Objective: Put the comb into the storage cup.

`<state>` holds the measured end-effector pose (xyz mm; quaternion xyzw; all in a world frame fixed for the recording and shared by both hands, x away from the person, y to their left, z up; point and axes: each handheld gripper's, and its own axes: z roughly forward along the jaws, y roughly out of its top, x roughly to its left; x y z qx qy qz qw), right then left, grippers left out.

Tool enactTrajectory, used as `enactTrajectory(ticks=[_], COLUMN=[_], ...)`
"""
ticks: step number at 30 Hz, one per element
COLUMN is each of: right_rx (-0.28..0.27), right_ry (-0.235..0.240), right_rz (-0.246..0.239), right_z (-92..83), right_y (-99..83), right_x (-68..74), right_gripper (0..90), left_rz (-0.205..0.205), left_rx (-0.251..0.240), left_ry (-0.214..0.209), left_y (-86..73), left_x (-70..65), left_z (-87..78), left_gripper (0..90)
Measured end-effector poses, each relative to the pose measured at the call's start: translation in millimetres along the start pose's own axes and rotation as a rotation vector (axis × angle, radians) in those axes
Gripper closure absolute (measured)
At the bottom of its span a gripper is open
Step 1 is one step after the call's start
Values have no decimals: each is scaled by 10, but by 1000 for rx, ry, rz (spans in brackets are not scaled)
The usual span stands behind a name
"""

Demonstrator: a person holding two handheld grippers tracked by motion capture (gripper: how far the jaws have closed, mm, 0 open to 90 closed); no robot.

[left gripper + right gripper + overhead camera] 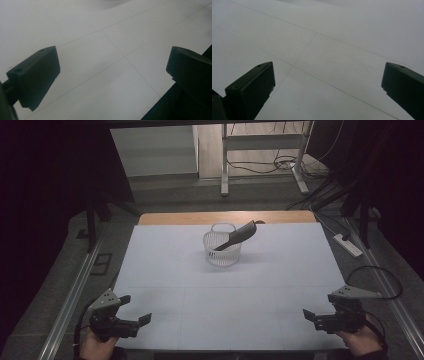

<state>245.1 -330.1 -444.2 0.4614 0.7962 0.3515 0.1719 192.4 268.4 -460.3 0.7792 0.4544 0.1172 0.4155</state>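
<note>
Left tongs (134, 309) agape | right tongs (320, 307) agape | basket (222, 249) with dark tool (236, 236) well beyond, between them

We see a white table surface (200, 285) crossed by a faint grid of thin grey lines, with a strip of light brown wood (225, 217) along its far edge. On it stands a white basket (222, 251) with a fine slatted pattern, and a dark grey utensil (237, 236) leans in it. Both the left gripper (134, 309) and the right gripper (317, 306) are black, each topped by a grey plate. The floor (210, 195) beyond is grey.
</note>
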Motion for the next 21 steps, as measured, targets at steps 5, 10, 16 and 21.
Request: enactTrajectory(ticks=[5,10,16,21], right_rx=[19,45,84,123], right_ry=[-19,-47,-77,-86], right_rz=[14,9,0,3], right_z=[-41,-67,-84,-85], right_y=[-23,-44,-70,-91], right_x=[-7,4,14,4], right_gripper=[0,0,0,0], left_rz=[1,0,-1,-4], left_rx=[2,5,10,11], left_ry=[8,11,15,16], left_y=[-1,-1,-3,2], left_x=[-2,-1,-4,-4], left_z=[0,2,2,6], left_gripper=[0,0,0,0])
